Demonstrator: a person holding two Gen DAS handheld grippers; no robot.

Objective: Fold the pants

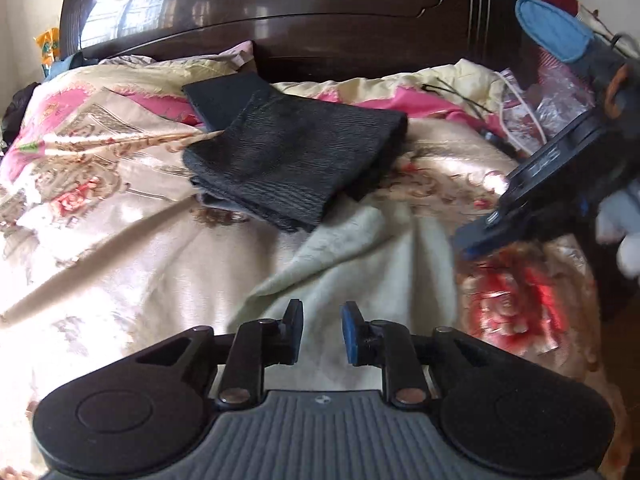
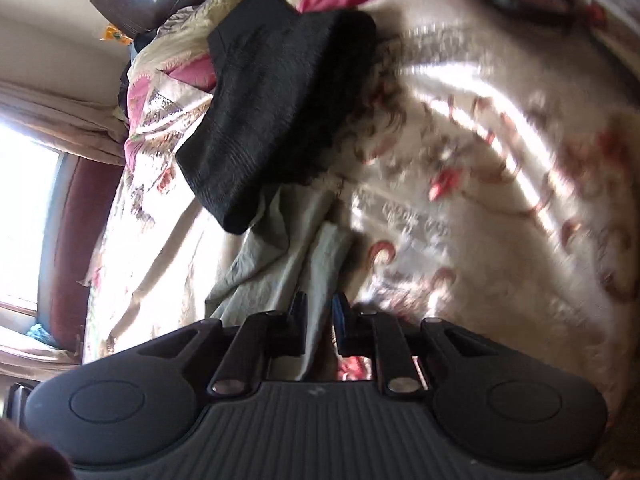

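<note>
Left gripper (image 1: 321, 334) jaws apart, empty, low centre | right gripper (image 2: 319, 326) narrowly parted, empty | pants (image 1: 296, 156) folded compact, mid-frame on bedspread (image 1: 120, 240) | folding looks finished; perhaps tidying left

Floral bedspread (image 1: 120, 208) (rumpled), dark headboard (image 1: 304, 12)

Both grippers, left gripper (image 1: 321, 334) and right gripper (image 2: 319, 326): matte black rounded housings with circular caps, grey ribbed centre plate, metal pivot pins, black linkage bars, one black and one blue finger pad.
</note>
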